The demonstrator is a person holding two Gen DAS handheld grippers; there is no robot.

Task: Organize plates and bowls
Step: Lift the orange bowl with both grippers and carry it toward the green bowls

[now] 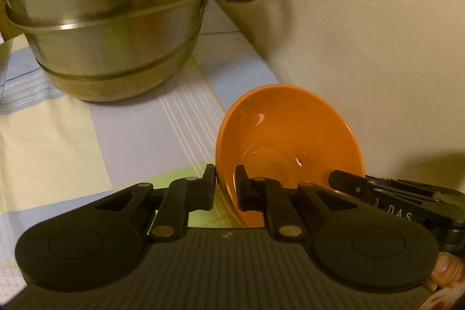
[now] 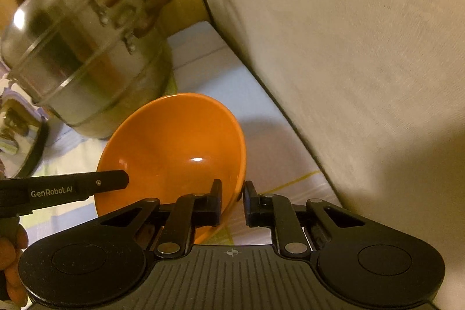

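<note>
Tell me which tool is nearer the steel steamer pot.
Left. The left tool grips the orange bowl's rim on the side facing the steamer pot; the right tool grips the wall-side rim.

On my left tool (image 2: 110, 185), reaching in from the side of the right wrist view, white lettering is reading "GenRobot.AI" along the black finger arm. On my right tool (image 1: 348, 182), showing at the edge of the left wrist view, white capitals are reading "DAS" on its black body, and the rest of that word is running out of sight. A small crosshair sign is sitting on each ribbed housing. Nothing else is showing readable text.
</note>
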